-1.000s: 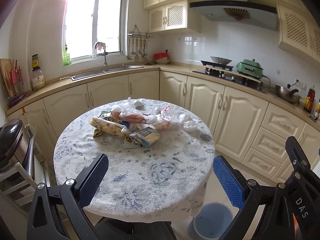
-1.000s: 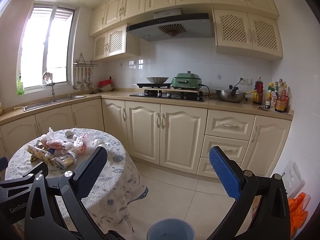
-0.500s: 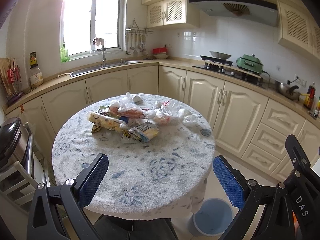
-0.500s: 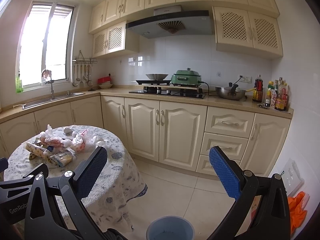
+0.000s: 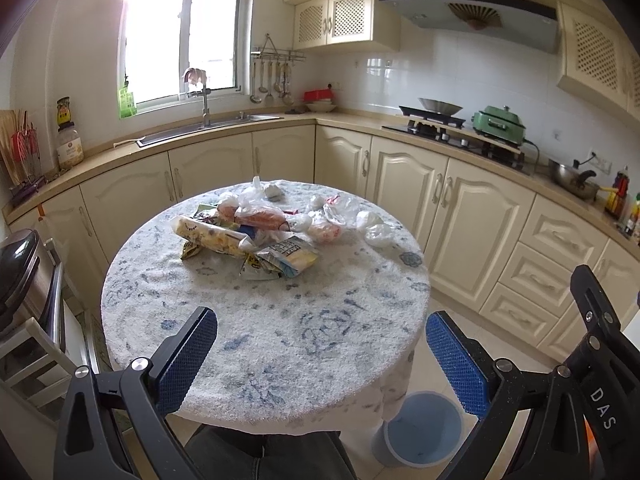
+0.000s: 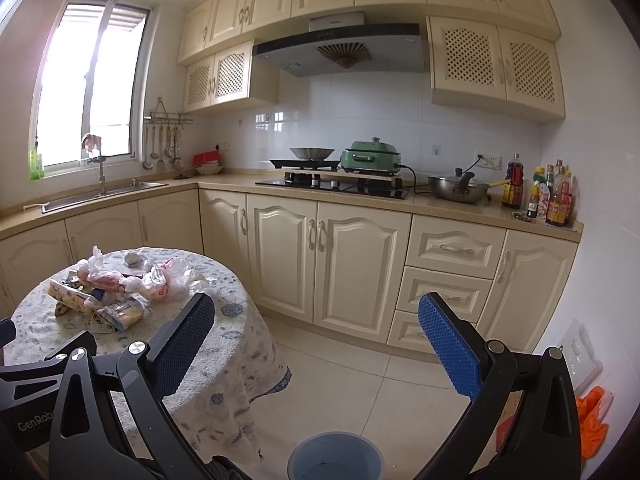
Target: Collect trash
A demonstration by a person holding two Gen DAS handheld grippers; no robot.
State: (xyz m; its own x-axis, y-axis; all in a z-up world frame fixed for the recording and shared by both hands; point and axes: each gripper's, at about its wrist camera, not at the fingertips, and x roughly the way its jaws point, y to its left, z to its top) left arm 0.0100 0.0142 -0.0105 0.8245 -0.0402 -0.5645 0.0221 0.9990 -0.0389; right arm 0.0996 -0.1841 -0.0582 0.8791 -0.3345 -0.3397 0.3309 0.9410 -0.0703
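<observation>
A heap of trash (image 5: 256, 236) lies on the far half of a round table (image 5: 280, 340) with a blue-flowered cloth: snack wrappers, a yellow packet (image 5: 290, 258), crumpled plastic bags (image 5: 376, 228). The right wrist view shows the same trash heap (image 6: 108, 292) at the left. A blue bin (image 5: 420, 434) stands on the floor at the table's right front; in the right wrist view the blue bin (image 6: 336, 458) is at the bottom. My left gripper (image 5: 320, 356) hangs open over the table's near edge, well short of the heap. My right gripper (image 6: 316, 344) is open above the floor, right of the table.
Cream cabinets and a counter (image 5: 352, 120) run along the back and right, with a sink (image 5: 208, 128), a stove (image 5: 436, 122) and a green cooker (image 5: 498, 122). A steel pedal bin (image 5: 24, 280) and white stool stand left of the table. Orange cloth (image 6: 596, 412) lies at the right wall.
Both views have shifted slightly: the table and heap sit a little higher and nearer in frame. Both grippers stay open and empty.
</observation>
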